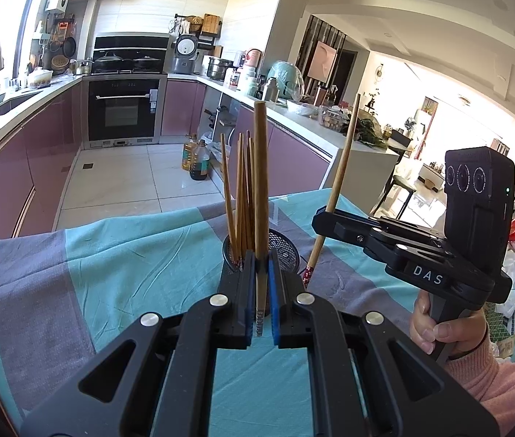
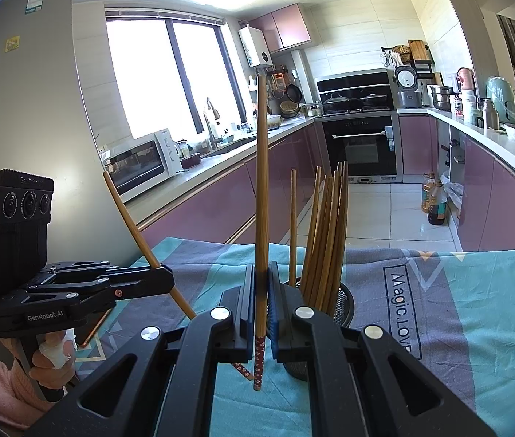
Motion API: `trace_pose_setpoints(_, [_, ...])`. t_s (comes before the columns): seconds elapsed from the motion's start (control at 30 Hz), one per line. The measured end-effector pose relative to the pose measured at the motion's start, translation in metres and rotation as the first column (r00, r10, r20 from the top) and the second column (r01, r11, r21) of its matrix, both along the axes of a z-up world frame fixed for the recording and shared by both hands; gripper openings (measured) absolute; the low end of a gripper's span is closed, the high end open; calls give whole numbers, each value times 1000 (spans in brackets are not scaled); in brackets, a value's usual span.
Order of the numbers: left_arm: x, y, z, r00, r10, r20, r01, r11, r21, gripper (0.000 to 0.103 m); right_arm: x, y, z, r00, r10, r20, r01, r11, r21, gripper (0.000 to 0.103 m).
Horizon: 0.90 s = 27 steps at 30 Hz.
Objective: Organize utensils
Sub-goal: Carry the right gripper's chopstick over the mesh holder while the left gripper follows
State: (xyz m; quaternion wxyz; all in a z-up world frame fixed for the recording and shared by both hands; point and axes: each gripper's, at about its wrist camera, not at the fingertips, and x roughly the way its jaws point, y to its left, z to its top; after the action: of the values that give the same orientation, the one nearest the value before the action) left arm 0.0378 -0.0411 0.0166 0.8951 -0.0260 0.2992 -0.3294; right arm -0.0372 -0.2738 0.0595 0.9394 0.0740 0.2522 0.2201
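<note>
Behind everything runs a kitchen with mauve cabinets, and the work happens over a teal-and-grey tablecloth (image 1: 130, 255).

From the left wrist view, the left gripper (image 1: 262, 291) is clamped tight on one wooden chopstick (image 1: 261, 182), which stands nearly upright between the blue pads, its tip poking out below them. Just beyond the fingertips sits a black mesh holder (image 1: 286, 251) already bristling with more chopsticks (image 1: 239, 189). Off to the right of the fingers, the right gripper (image 1: 325, 215) pinches a second chopstick (image 1: 341, 171), tilted, its patterned end hanging near the cloth. Holding each stick upright probably readies it to drop straight into the cup.

From the right wrist view, the right gripper (image 2: 262, 313) is closed on its chopstick (image 2: 262, 189), floral end down. The mesh holder (image 2: 343, 309) lies just right of the fingertips, partly hidden behind the right finger. The left gripper (image 2: 164, 280), well to the left, grips its slanted chopstick (image 2: 137, 229).
</note>
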Motion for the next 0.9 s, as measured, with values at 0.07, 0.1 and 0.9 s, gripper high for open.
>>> trace_pose_setpoints(0.07, [0,0,1,1000,-1,2,1,1000,1,7,0,-1,0,1000,0,1,0,1000,0,6])
trace_pose_setpoints(0.1, [0,0,1,1000,-1,3,1,1000,0,7,0,-1,0,1000,0,1,0,1000,0,6])
trace_pose_setpoints(0.9, [-3,-3,13,999,-11,39,11,1000,0,7,1,0,6,1000,3,19,-3,1000,-5,6])
